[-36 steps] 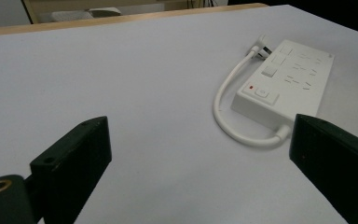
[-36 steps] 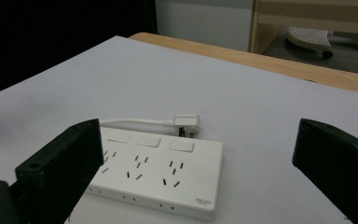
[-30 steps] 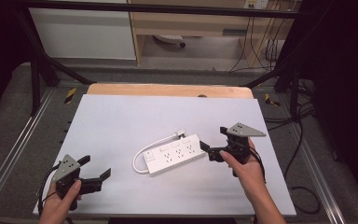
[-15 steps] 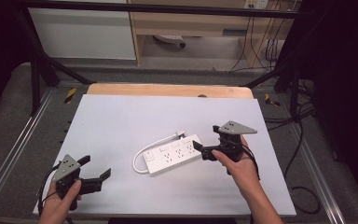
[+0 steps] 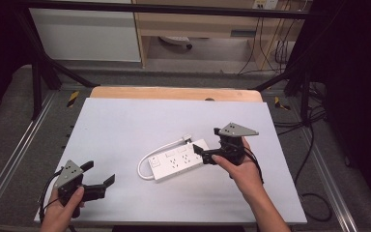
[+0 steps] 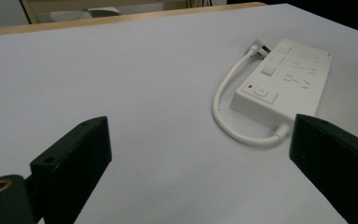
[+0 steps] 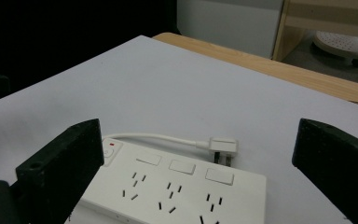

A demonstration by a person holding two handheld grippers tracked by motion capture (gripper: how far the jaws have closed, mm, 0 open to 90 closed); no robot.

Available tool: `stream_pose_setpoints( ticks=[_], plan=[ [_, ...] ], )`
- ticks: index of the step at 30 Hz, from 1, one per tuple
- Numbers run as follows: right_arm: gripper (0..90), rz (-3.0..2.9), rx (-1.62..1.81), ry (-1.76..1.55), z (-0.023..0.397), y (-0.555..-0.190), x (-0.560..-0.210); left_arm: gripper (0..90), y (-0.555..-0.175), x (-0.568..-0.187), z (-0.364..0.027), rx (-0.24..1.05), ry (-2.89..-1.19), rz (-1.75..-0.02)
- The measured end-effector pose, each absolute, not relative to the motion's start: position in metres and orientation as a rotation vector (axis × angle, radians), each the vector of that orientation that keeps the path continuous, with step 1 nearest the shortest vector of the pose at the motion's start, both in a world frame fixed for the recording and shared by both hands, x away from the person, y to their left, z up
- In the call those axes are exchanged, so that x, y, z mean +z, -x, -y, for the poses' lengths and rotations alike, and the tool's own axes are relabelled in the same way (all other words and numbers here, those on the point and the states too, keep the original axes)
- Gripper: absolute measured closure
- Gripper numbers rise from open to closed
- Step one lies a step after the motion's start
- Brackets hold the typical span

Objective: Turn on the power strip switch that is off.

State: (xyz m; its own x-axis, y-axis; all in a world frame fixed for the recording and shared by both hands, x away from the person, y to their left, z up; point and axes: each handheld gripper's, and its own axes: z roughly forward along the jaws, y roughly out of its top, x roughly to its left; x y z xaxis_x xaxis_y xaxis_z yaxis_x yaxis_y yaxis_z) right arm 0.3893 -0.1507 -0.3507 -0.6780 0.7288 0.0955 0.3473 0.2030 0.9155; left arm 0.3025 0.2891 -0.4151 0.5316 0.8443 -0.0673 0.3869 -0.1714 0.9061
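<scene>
Two grippers are over the counter (image 5: pixel 125 121), and nothing is held yet. Nearest the person, the left gripper (image 5: pixel 99 175) hangs low by the front left corner, fingers spread wide with only bare white surface between them; in the left gripper view the power strip (image 6: pixel 286 79) lies well ahead and off to one side, untouched by that tool. Farther in, the right gripper (image 5: pixel 204 153) sits right at the right-hand end of the power strip, close enough that from above I cannot tell whether it touches, and its fingers also stand wide: the right gripper view shows them far apart with the socket face low between them. The strip lies flat near the middle of the counter, slightly right of centre, its short white cord (image 5: pixel 147 159) looping from the left end round the far side, the plug (image 7: pixel 220 145) resting loose on the surface just beyond the body. By my reading this is the very start of the job: an approach is lined up, no grasp made, strip not lifted, plug not inserted anywhere. Beyond, the wooden edge (image 5: pixel 174 93) runs along the back.
</scene>
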Motion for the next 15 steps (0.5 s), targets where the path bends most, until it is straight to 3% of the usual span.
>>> stream_pose_setpoints(
  ticks=[15],
  plan=[
    [4.6,-2.146,1.466,-0.993,0.136,-0.396,-0.35,5.6,-0.303,-0.415,-0.289,0.573,-1.774,-1.028]
  ],
)
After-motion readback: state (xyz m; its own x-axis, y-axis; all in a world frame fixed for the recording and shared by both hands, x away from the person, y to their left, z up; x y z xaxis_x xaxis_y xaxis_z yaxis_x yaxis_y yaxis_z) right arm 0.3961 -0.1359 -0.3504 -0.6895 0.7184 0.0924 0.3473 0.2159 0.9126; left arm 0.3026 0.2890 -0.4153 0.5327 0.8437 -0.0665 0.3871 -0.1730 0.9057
